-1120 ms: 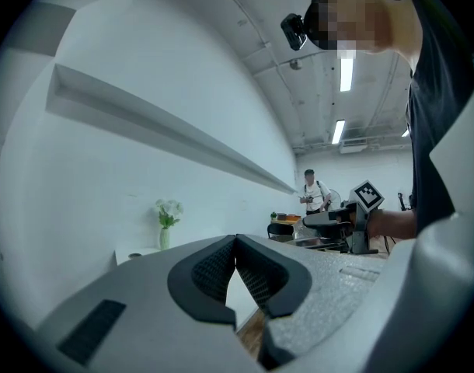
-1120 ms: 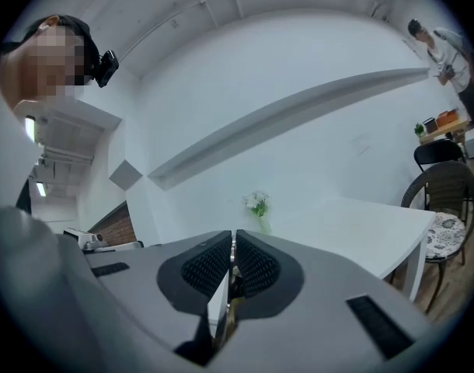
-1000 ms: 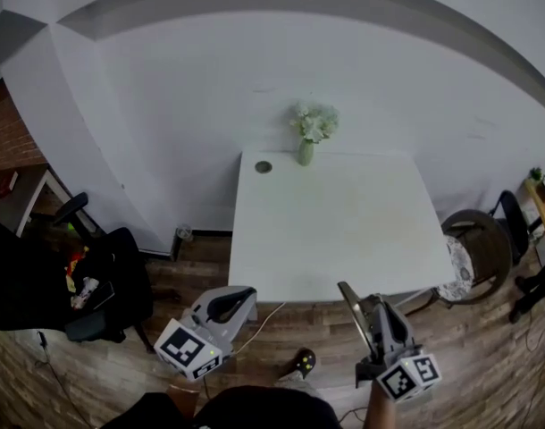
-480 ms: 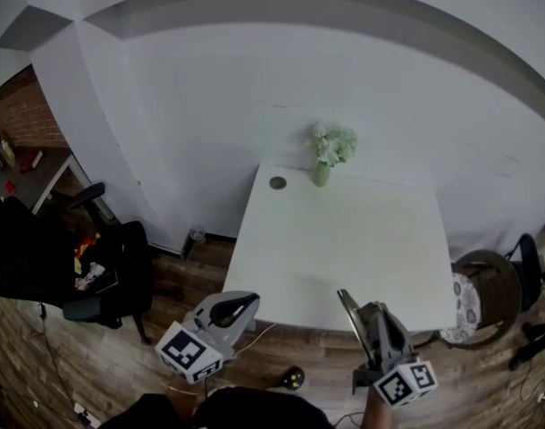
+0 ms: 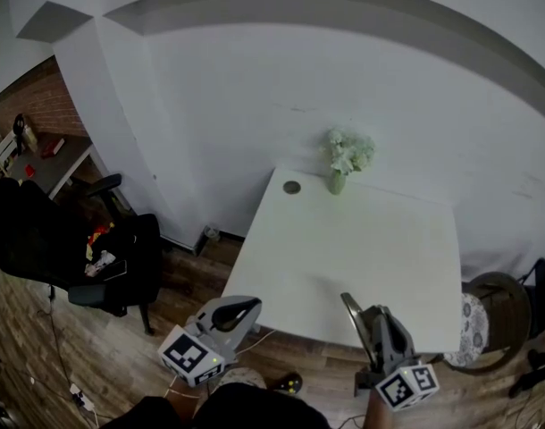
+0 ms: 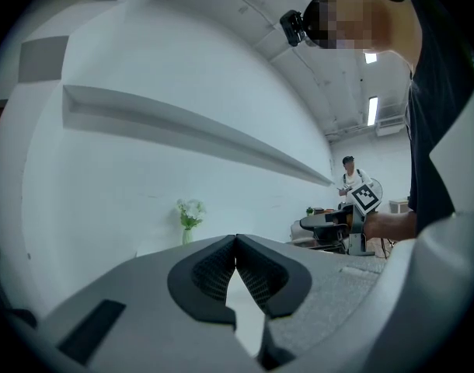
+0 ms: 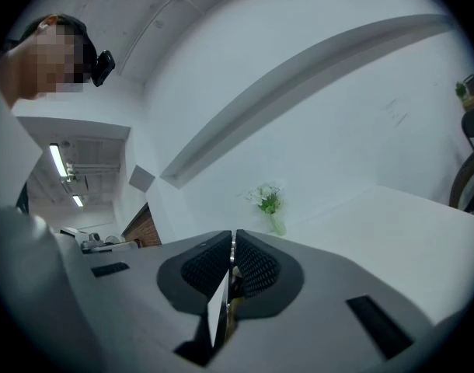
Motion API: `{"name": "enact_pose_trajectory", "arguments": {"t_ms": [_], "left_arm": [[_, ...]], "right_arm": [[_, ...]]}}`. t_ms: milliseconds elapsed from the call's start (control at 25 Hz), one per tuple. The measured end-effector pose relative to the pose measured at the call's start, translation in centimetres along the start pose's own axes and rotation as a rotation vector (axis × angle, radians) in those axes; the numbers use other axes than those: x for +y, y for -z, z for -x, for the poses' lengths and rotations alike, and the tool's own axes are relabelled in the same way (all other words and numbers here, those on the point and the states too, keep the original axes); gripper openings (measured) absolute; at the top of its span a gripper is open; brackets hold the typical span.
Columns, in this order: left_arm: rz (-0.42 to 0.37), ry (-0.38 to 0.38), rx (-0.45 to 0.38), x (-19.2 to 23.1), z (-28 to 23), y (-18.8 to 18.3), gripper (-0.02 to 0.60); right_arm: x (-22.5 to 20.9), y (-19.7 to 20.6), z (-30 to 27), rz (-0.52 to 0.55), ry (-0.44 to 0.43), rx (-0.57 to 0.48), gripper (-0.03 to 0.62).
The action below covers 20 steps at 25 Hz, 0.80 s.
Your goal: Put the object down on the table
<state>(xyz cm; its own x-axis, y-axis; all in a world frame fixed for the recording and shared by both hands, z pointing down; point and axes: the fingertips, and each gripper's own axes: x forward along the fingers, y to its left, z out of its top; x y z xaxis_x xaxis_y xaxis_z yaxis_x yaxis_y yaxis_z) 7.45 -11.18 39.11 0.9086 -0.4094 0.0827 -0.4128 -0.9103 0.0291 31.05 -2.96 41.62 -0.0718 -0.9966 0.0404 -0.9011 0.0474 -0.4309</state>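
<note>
Hovering, left claw (image 6: 235, 241) closed — right claw (image 7: 231, 236) pinching object (image 5: 348, 306)

the thin object (image 7: 229, 278) held in the right gripper (image 7: 232, 236) cannot be identified; a round tabletop item (image 5: 291, 187) is too small.

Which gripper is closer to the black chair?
Left. The left gripper hangs over the floor just right of the black chair. The right gripper is farther away, by the near edge of the white table.
</note>
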Motion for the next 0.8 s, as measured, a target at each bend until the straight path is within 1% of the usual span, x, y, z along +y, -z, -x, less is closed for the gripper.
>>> {"name": "enact_pose_trajectory", "arguments": {"t_ms": [200,440,600,800], "left_arm": [[0.002,-0.015,0.010,0.4,-0.5,0.6,-0.002],[0.023,-0.032,0.037,1.4,-1.6,1.3,-0.002],[0.062,-0.051,0.058,2.5,-2.6,1.5,-0.002],[0.030,-0.055,0.034,4.9,-4.9,0.9,-0.002]], "right_arm": [[-0.7,0.6,-0.7,-0.013,-0.007,0.015,0.018],[-1.6,1.0,-2.6,-0.020,-0.017,0.042,0.018],[-2.4,1.0,-4.3,-0.021,-0.021,0.056,0.018],[-3.4,0.6,-7.6,-0.022,-0.036,0.075,0.018]]}}
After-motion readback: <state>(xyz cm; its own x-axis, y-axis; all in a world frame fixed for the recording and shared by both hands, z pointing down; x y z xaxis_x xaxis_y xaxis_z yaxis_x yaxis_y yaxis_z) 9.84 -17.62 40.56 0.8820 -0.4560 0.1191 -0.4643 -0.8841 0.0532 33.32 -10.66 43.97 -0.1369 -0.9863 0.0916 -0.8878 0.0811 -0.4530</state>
